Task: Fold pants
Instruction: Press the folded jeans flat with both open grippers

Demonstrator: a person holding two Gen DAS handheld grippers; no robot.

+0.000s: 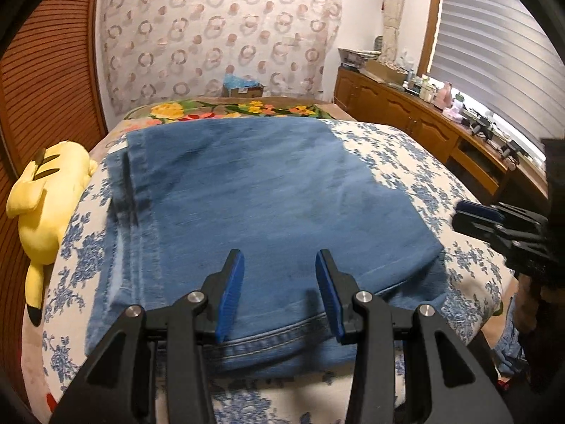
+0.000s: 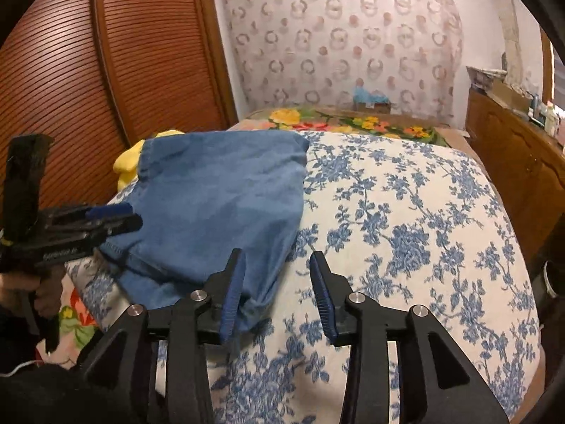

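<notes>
On the bed (image 1: 406, 162), folded pants (image 1: 268, 190) lie under the empty left hand-held gripper (image 1: 279, 296)

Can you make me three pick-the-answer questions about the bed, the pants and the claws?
1. Where is the yellow stuffed toy?
A. on the cabinet
B. beside the pants, at the bed's left edge
C. inside a claw

2. What colour are the pants?
A. blue
B. red
C. green

3. How are the claws?
A. both squeezing the pants
B. both open, holding nothing
C. one holding the toy

Answers:
1 B: the yellow stuffed toy lies along the bed's left edge, next to the pants.
2 A: they are blue denim.
3 B: the left claw and right claw have a clear gap, with no cloth pinched.
</notes>
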